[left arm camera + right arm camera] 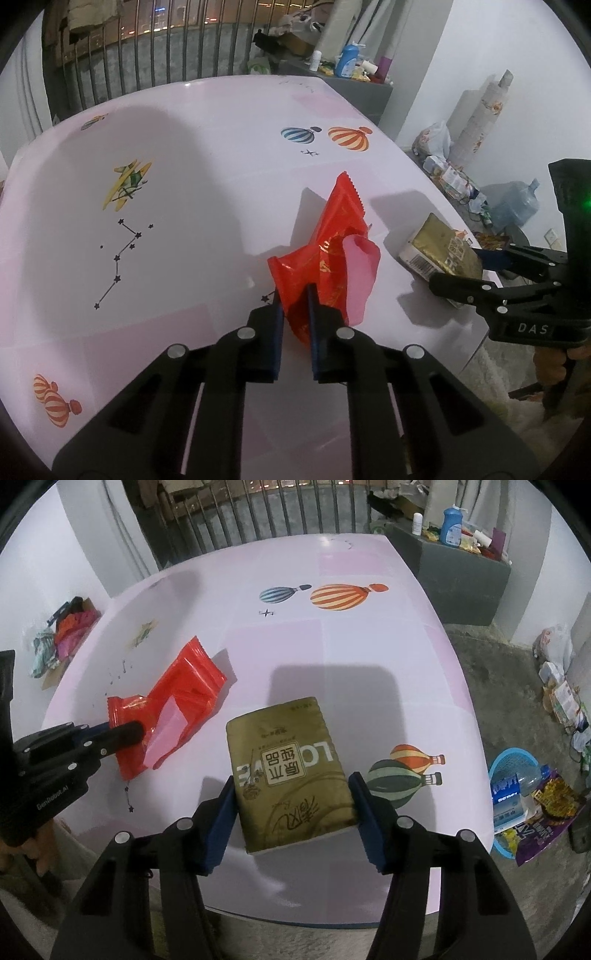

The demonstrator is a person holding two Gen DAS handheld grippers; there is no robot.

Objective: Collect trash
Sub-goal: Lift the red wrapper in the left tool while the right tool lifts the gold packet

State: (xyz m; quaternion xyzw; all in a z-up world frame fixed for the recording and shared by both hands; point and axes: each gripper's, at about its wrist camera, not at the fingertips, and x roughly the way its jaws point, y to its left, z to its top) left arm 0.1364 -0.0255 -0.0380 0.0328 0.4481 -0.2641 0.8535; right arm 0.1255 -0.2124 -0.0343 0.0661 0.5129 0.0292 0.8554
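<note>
A crumpled red plastic wrapper (332, 236) lies on the pink balloon-print table (184, 192). My left gripper (293, 291) is shut on the wrapper's near end, its blue pads pinching the film. The right wrist view shows the same wrapper (184, 686) with the left gripper (125, 733) on it at the left. A gold tissue pack (288, 760) lies flat near the table's front edge (332, 919). My right gripper (293, 779) straddles it, both pads against its long sides. From the left wrist view the pack (436, 243) sits at the table's right edge inside the right gripper (456, 266).
On the floor to the right stands a blue basket (513, 752) holding bottles and wrappers. More litter lines the wall (561, 698). A grey cabinet (461, 572) with bottles stands beyond the table. Clothes (62, 635) are piled at the left, and a water jug (517, 206) sits at the right.
</note>
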